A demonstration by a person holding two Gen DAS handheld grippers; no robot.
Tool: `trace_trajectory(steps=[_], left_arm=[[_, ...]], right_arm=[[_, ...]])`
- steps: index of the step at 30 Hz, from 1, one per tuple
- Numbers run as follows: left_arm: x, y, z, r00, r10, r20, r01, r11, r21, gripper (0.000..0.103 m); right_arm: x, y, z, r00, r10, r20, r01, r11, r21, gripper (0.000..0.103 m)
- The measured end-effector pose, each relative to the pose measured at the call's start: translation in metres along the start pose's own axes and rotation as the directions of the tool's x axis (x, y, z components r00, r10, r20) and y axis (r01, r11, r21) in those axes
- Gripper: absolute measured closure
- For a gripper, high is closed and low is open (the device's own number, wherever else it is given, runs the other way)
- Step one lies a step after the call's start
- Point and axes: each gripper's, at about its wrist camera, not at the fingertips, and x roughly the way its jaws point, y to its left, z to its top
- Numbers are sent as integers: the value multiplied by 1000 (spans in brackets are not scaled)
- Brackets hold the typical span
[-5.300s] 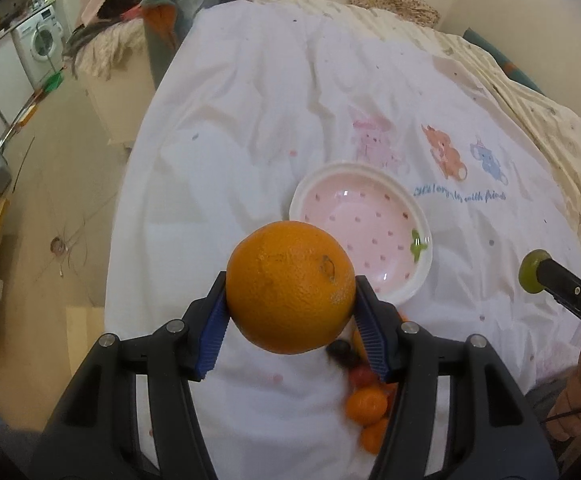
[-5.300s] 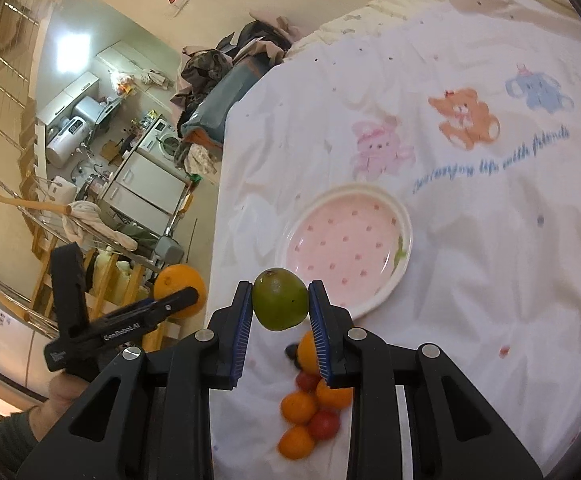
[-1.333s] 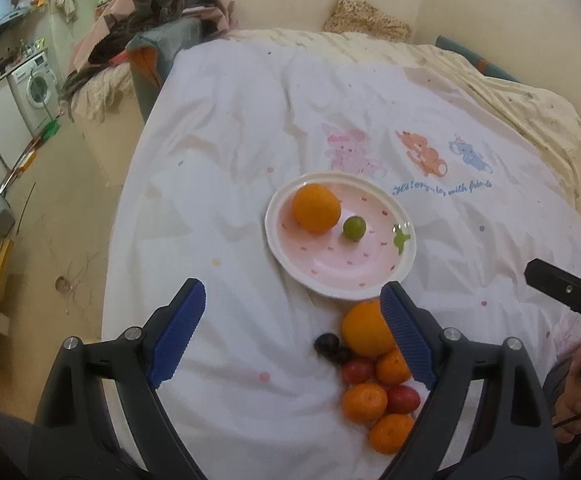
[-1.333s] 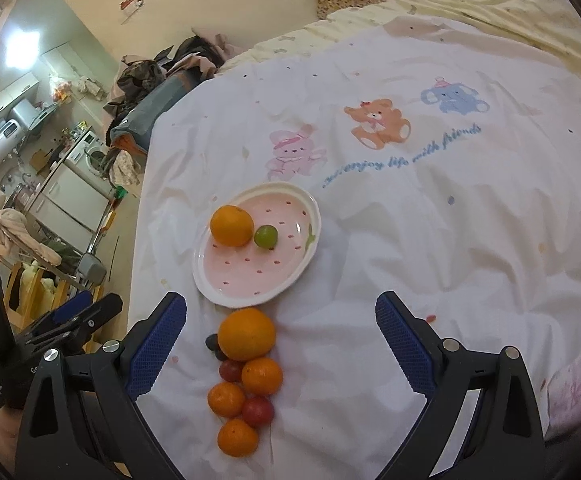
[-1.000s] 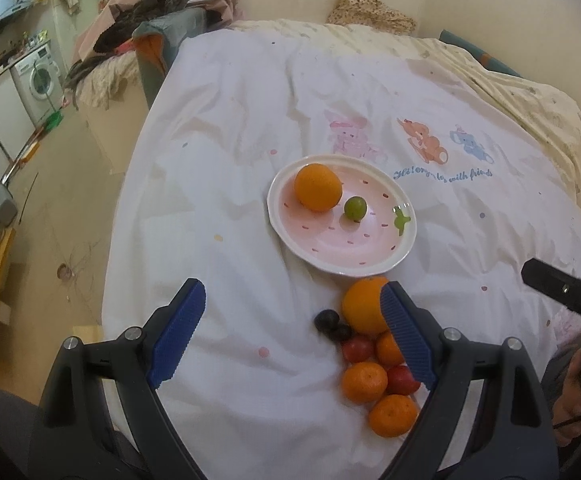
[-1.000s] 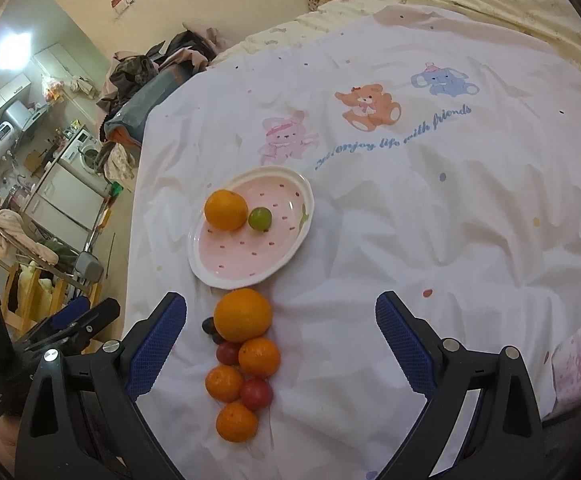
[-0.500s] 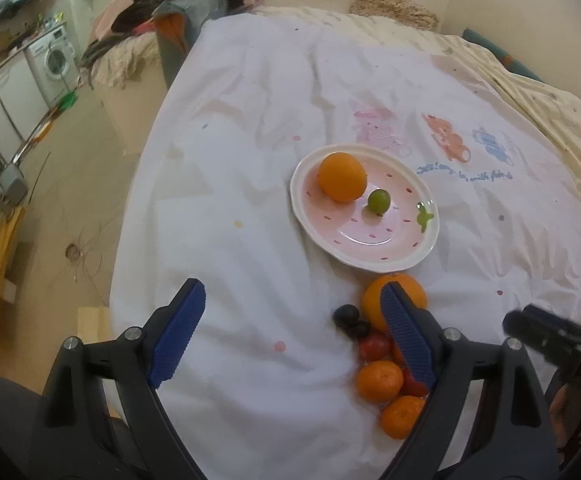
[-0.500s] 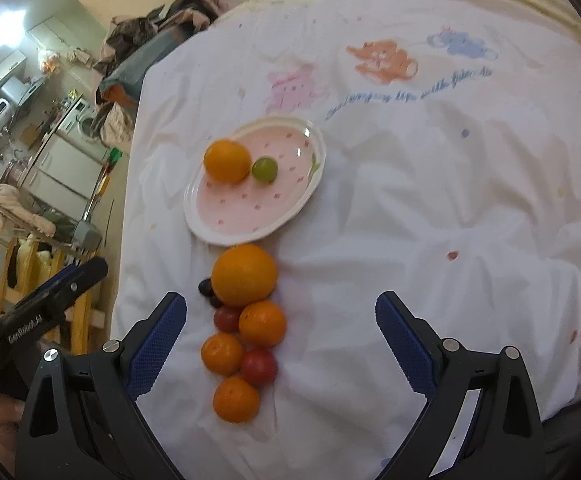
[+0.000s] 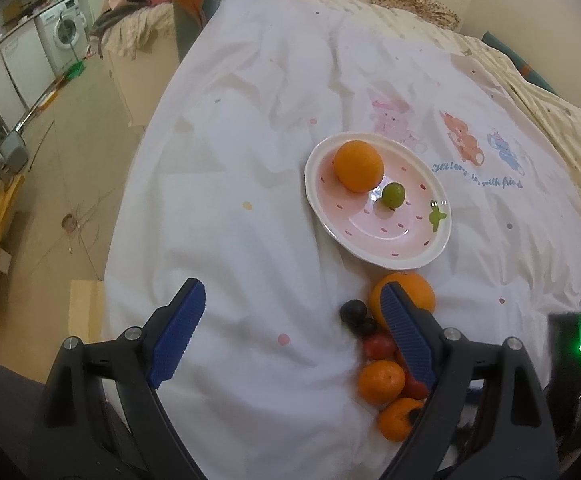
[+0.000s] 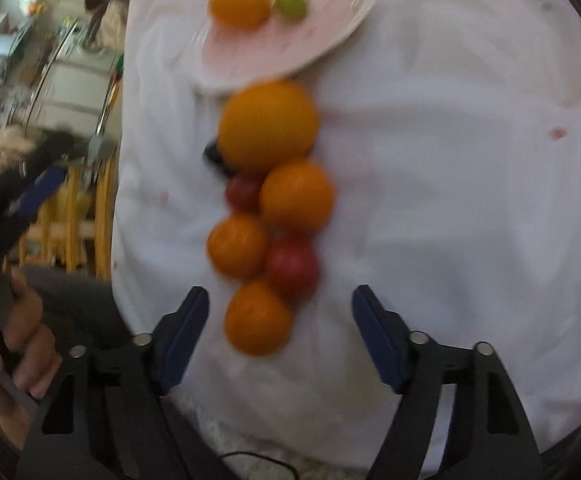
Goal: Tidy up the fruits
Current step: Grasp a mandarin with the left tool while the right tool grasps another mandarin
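Bed sheet (image 9: 250, 184): the biggest thing I see, white, creased, printed with a pink rabbit, an orange bear, a blue elephant and a line of blue script; it covers a bed and carries all the fruit.
Room: tan floor to the left in my left wrist view, a washing machine (image 9: 64, 32) at the far left, a heap of clothes past the head of the sheet, cream walls behind.
Plate (image 9: 406, 264): pink oval with a white rim and dark red spots, long axis running from upper left to lower right in the left view; it lies on the sheet just beyond the loose fruit.
Fruit on the plate: one orange (image 9: 357, 165) at the far left end, one small green fruit (image 9: 393, 194) close beside it on the right.
Loose fruit row: its long axis points straight from the near edge of the sheet to the plate. Large orange (image 10: 267, 125) next to the plate rim, then a mandarin (image 10: 296, 197), two more mandarins (image 10: 236, 245) and (image 10: 258, 317), two red tomatoes (image 10: 292, 266), and dark grapes (image 9: 353, 310) at the left of the large orange.
Left tongs (image 9: 292, 332): I have them wide apart with nothing between the pads, over bare sheet left of the row.
Right tongs (image 10: 280, 326): apart but just been narrowing, empty, the nearest mandarin lying between the tips; this view is blurred.
Hand (image 10: 18, 344): the person's left one, gripping the other tool's handle at the lower left.
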Motion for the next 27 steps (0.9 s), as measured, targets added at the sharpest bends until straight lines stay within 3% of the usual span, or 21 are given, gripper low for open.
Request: trace_trajectory(steps=[4,9,11,17,22,27], left_arm=[[3,-1,0,1000,4,-12,-4,1000,-6,16],[5,-2,1,1000,9,-14,-9,1000,-1,16],[7,-2,1,1000,9,-23,-9,1000,-3,16],[11,-5,-2,999,18,-33,-18,1000,21,16],[24,-17,-13,993,33,-116,-22,995,95,16],[35,-36,-26,981,19,-193,16,983,181,16]], right_arm=[[17,20,-6,997,-65,-29,62,993,-96,29],[25,27,-9,990,-140,-31,134,979,-152,47],[25,27,-11,991,-126,-48,117,979,-166,57],[10,23,-12,995,-89,-54,80,983,-163,58],[-33,18,-5,998,-56,30,59,988,-140,58],[-82,1,12,984,-53,171,70,993,-99,58]])
